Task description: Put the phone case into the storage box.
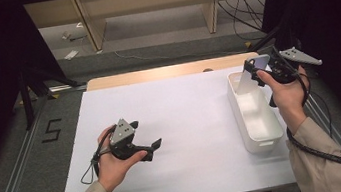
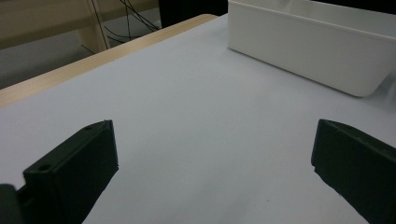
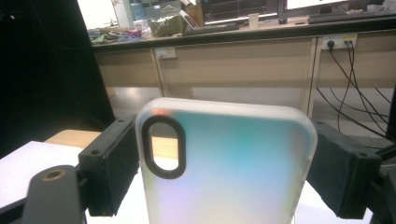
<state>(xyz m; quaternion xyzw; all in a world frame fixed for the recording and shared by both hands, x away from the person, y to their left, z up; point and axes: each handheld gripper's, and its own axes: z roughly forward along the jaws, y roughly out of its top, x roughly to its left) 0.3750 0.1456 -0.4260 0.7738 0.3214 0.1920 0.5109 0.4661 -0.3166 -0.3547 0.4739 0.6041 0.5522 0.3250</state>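
Note:
A translucent phone case point(image 3: 229, 172) with an oval camera cut-out and a teal-to-pink sheen stands upright between the jaws of my right gripper point(image 3: 224, 175), which is shut on its two sides. In the high view that gripper point(image 1: 262, 70) holds the phone case point(image 1: 252, 73) above the far end of a white rectangular bin point(image 1: 260, 139). My left gripper point(image 1: 149, 147) rests low over the white table sheet at the left, held in a hand, with its jaws wide apart and nothing between them. In the left gripper view the gripper point(image 2: 215, 158) faces the white bin point(image 2: 308, 51).
A white sheet point(image 1: 182, 124) covers the table, and a wooden edge point(image 1: 165, 71) shows at the far side. Shelving legs and loose cables lie on the floor beyond. A black frame stands at the left, and a floor rail with a "5" mark point(image 1: 51, 130) runs alongside.

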